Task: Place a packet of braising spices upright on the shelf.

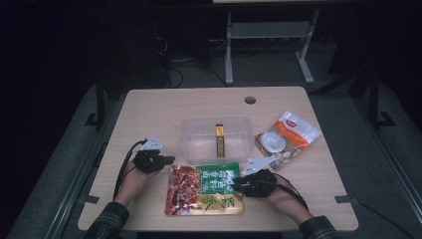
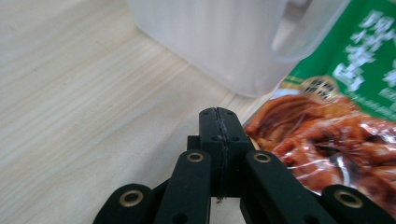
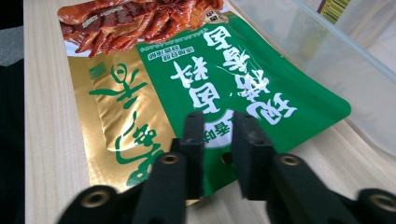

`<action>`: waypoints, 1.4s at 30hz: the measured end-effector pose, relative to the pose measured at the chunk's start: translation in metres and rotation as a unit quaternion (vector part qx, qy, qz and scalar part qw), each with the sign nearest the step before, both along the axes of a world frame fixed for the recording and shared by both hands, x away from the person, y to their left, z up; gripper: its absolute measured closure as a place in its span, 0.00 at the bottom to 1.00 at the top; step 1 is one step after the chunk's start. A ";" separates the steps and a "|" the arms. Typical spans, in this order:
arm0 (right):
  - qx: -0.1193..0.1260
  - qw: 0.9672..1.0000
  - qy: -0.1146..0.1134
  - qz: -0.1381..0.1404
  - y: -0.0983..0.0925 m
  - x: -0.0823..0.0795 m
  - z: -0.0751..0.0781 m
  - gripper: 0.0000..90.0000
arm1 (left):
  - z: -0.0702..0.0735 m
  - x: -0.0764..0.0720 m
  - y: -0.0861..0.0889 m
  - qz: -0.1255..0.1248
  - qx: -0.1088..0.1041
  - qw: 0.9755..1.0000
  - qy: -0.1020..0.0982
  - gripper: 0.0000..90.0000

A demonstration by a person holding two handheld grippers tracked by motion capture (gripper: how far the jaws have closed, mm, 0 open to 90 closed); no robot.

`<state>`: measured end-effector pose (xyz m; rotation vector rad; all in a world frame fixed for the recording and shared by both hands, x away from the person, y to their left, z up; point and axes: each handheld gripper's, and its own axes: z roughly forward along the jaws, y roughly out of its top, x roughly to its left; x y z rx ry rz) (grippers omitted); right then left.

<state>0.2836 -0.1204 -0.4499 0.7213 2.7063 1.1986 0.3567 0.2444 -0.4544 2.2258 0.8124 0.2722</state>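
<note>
At the table's near edge, right gripper (image 3: 218,140) straddling the green-and-gold seasoning pouch (image 3: 205,79), jaws narrow, not pinching yet. Left gripper (image 2: 219,135) clamped shut on nothing at the pouch's 9 o'clock. Probably light, floppy, slick; best grabbed by an edge. Chinese lettering, unreadable here. Clear tub (image 1: 216,135) at 12.

Near table (image 1: 149,107) centre: tub (image 1: 189,144), with a box (image 1: 219,139) upright inside. At the tub's 6 o'clock, just beside it: flat pouch (image 1: 209,186). At the tub's 3 o'clock: bag (image 1: 291,134), close by. At the pouch's 9 o'clock: left gripper (image 1: 166,160), beside its edge. At its 3 o'clock: right gripper (image 1: 234,183), over the edge. At the tub's 1 o'clock, well apart: hole (image 1: 250,100) in the tabletop.
</note>
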 end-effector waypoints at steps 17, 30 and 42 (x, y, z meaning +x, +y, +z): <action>0.012 1.000 -0.004 -0.017 -0.009 0.003 0.002 0.58 | -0.007 -0.010 -0.022 -0.071 0.003 0.996 0.058 1.00; 0.016 1.000 -0.002 -0.022 -0.013 0.003 0.002 0.56 | -0.003 -0.041 -0.025 -0.114 0.022 0.991 0.069 1.00; 0.029 0.999 -0.002 -0.034 -0.023 0.003 0.003 0.42 | 0.005 -0.057 -0.045 -0.116 -0.004 0.993 0.018 0.63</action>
